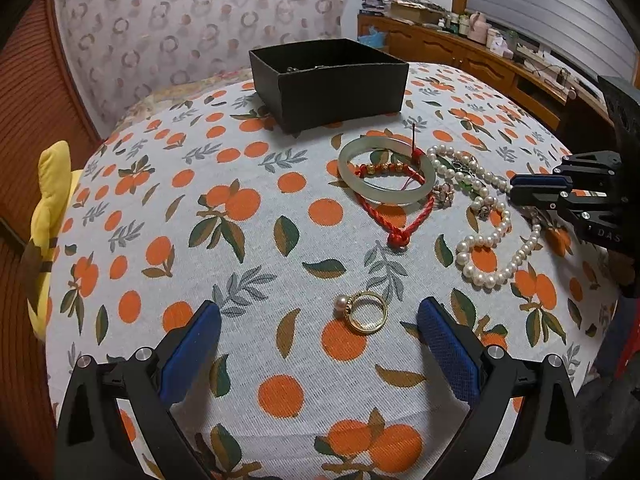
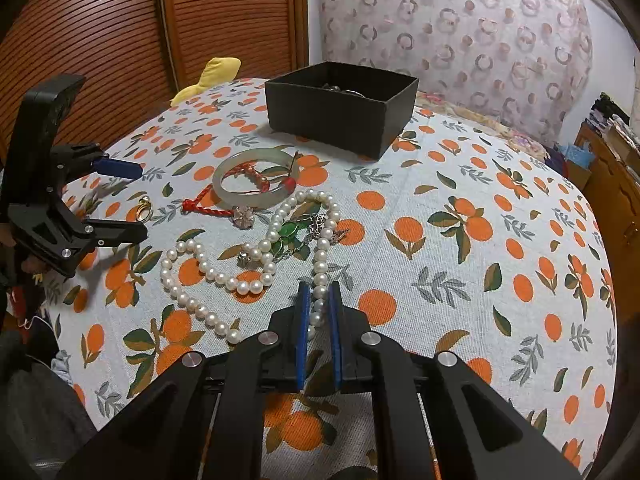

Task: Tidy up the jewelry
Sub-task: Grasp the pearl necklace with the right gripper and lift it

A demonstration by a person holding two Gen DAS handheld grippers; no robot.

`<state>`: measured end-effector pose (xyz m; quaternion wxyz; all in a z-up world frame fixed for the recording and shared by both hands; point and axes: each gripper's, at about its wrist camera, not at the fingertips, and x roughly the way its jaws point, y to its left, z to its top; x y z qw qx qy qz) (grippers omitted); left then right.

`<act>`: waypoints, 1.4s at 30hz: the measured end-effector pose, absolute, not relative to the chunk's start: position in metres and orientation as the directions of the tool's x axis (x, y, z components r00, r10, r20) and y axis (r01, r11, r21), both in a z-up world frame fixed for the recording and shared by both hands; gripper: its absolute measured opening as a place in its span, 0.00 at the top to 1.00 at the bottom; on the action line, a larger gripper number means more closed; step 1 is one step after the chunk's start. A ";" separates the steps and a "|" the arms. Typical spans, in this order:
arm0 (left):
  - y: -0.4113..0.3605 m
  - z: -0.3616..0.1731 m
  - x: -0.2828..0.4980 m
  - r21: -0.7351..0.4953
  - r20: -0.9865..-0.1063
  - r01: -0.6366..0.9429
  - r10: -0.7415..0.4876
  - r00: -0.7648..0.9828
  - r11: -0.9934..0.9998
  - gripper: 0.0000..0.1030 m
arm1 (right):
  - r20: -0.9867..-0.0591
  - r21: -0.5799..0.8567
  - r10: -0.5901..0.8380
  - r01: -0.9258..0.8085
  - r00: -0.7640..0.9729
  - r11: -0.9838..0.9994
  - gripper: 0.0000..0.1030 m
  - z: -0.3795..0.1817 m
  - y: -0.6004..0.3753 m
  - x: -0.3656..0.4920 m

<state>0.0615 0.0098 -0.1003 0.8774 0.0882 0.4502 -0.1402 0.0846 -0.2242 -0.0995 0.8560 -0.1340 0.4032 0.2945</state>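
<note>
Right gripper point(image 2: 319, 316) angles down at the table point(image 2: 460, 184), clamped on the pearl necklace point(image 2: 208, 268), whose strand runs away between its pads. Left gripper point(image 1: 319, 322), also tilted down, gapes wide around the ring point(image 1: 366, 312).

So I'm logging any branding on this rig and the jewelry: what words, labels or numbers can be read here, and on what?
"DAS": pale letters on the black body of the right gripper in the left wrist view, running out of frame, so likely part of a longer word.
Nothing readable on the black box, the tablecloth or the jewelry.
Items on the far shelf: too small to read.
</note>
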 end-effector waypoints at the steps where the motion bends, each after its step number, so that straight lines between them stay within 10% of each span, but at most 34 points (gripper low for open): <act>1: 0.010 -0.100 0.061 0.028 -0.814 0.325 -0.167 0.556 0.945 0.07 | -0.769 0.008 0.396 -0.612 0.501 0.791 0.89 -0.099 -0.224 0.085; 7: 0.004 -0.100 0.052 0.013 -0.801 0.351 -0.201 0.564 0.936 0.09 | -0.769 0.009 0.397 -0.612 0.502 0.791 0.89 -0.099 -0.224 0.084; 14: -0.001 -0.093 0.048 0.013 -0.785 0.355 -0.211 0.583 0.935 0.62 | -0.768 0.005 0.394 -0.611 0.504 0.791 0.89 -0.099 -0.224 0.084; 17: -0.001 -0.093 0.047 0.017 -0.781 0.359 -0.212 0.587 0.933 0.69 | -0.769 0.005 0.394 -0.611 0.504 0.791 0.89 -0.099 -0.224 0.084; 42: -0.003 -0.064 0.049 -0.041 -0.690 0.328 -0.264 0.674 0.944 0.77 | -0.722 -0.047 0.385 -0.596 0.575 0.802 0.92 -0.073 -0.226 0.089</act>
